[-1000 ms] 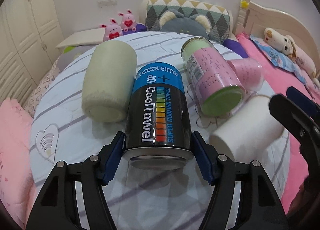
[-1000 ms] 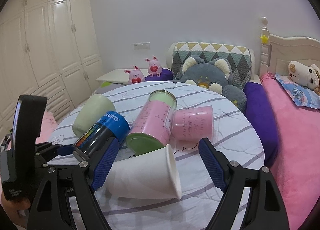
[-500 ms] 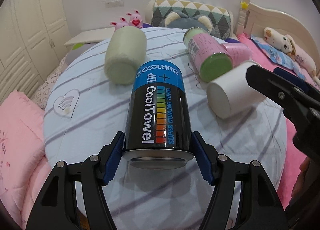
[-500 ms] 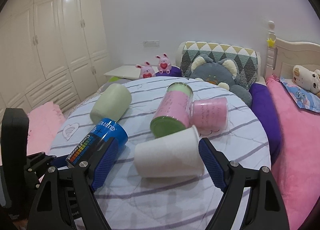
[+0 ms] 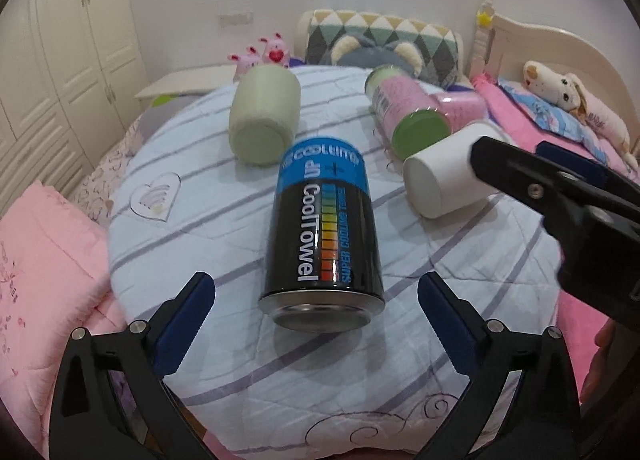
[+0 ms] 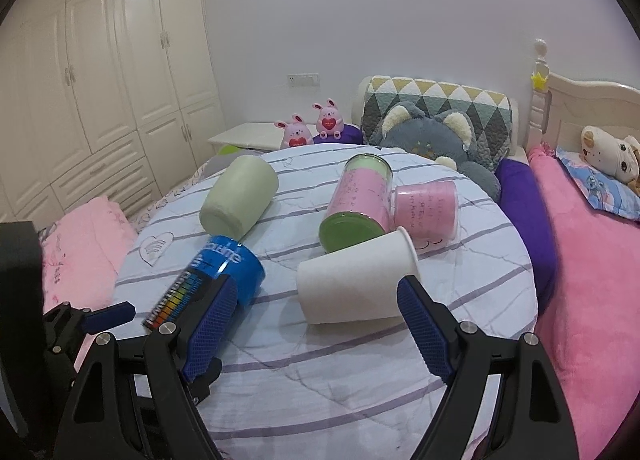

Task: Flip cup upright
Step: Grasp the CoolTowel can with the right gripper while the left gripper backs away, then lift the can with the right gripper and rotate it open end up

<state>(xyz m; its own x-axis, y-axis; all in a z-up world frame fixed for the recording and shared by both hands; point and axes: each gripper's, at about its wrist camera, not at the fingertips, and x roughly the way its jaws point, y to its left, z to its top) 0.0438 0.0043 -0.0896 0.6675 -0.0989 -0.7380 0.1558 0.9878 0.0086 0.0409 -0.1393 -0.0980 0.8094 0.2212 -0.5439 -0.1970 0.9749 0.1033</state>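
Observation:
A black and blue CoolTowel can [image 5: 324, 236] lies on its side on the round table [image 5: 200, 220], base toward me; it also shows in the right wrist view [image 6: 208, 284]. My left gripper [image 5: 316, 312] is open, its pads apart on either side of the can's base, not touching it. A white paper cup [image 6: 356, 280] lies on its side, mouth to the far right; it also shows in the left wrist view [image 5: 444, 176]. My right gripper [image 6: 312, 320] is open just in front of the white cup.
A pale green cup [image 6: 240, 200], a pink and green canister [image 6: 360, 200] and a pink cup [image 6: 426, 204] lie on their sides farther back. A bed with pink bedding [image 6: 592, 280] is at the right, wardrobes [image 6: 100, 100] at the left.
My left gripper has opened and let go of the CoolTowel can, which now lies on the table. Both grippers have pulled back toward the near edge.

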